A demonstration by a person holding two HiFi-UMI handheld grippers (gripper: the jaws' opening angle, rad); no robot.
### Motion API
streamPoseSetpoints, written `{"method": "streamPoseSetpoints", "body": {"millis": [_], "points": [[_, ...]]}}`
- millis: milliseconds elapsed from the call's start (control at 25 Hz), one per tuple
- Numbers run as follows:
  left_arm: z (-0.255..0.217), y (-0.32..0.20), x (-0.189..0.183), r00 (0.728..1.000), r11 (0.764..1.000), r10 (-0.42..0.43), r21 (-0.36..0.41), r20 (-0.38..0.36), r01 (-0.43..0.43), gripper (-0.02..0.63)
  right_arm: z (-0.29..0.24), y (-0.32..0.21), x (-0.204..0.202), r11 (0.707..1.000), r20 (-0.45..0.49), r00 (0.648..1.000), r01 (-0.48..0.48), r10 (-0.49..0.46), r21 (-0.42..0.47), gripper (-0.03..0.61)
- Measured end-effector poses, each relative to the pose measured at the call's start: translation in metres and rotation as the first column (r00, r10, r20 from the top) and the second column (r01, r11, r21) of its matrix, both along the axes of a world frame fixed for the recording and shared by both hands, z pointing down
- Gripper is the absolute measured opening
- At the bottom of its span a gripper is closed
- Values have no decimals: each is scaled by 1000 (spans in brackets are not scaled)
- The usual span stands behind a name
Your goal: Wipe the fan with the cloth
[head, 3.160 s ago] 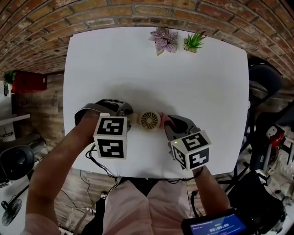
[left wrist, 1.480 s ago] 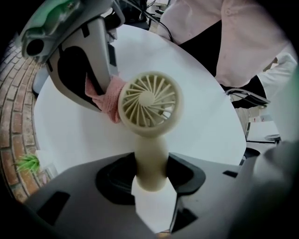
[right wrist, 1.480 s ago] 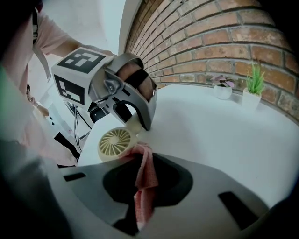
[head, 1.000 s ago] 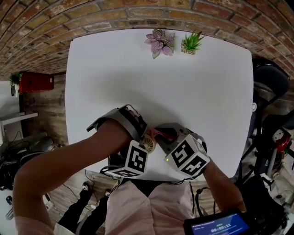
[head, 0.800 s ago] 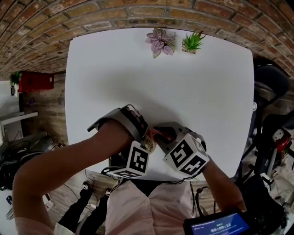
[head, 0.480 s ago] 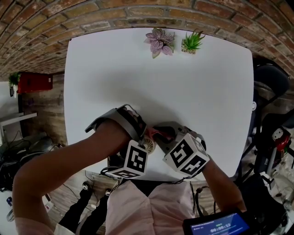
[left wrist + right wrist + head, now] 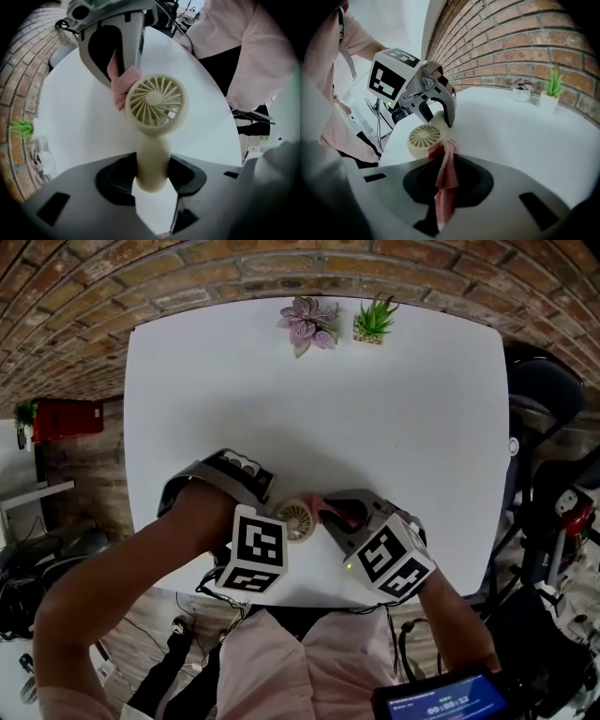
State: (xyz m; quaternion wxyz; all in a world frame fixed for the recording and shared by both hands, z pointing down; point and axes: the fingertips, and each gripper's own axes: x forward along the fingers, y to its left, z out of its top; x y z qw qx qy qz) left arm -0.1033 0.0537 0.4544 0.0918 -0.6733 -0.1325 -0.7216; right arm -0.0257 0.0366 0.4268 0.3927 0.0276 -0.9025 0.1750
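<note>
The person's left forearm came in from the lower left with the wrist bent over, so the left gripper pointed down at the tabletop, its black-and-white marker cube tipped towards the person. Its grey jaws stood partly closed and clamped on the round handle of the small cream plastic hand-held fan. The fan's head was a round housing with a grille of thin radial ribs around a smooth hub, and it lay close above the table's near edge, between the two grippers.

The right gripper slanted downward from the lower right. Its jaws were pinched together on the pink, nubbly-textured cloth, which hung bunched into a narrow fold. The cloth's free end touched the rim of the fan head, on the side facing the right gripper.

The white, smooth, matt table had rounded corners. At its far edge stood a small pink-leaved plant and, just beside it, a spiky green plant in a little pot. A red brick wall ran behind them, and wood-look flooring showed at the left beside a red cabinet.
</note>
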Motion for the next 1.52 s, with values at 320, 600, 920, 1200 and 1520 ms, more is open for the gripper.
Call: {"method": "streamPoseSetpoints", "body": {"millis": [320, 600, 920, 1200, 1520], "points": [[1, -4, -3, 982, 982, -186, 17, 21, 186, 196, -1, 18, 15, 997, -7, 998, -68, 68, -36, 31], [3, -11, -13, 878, 878, -478, 30, 37, 477, 196, -5, 62, -1, 996, 27, 998, -52, 55, -79, 32], [-1, -10, -19, 750, 752, -655, 20, -85, 659, 205, -18, 73, -2, 994, 24, 994, -101, 102, -46, 32], [-18, 8, -34, 651, 682, -724, -92, -228, 726, 373, -34, 84, 12, 989, 16, 989, -147, 147, -8, 32], [-8, 26, -34, 644, 669, -743, -243, -182, 703, 377, -47, 92, 25, 973, 18, 973, -231, 231, 12, 32]]}}
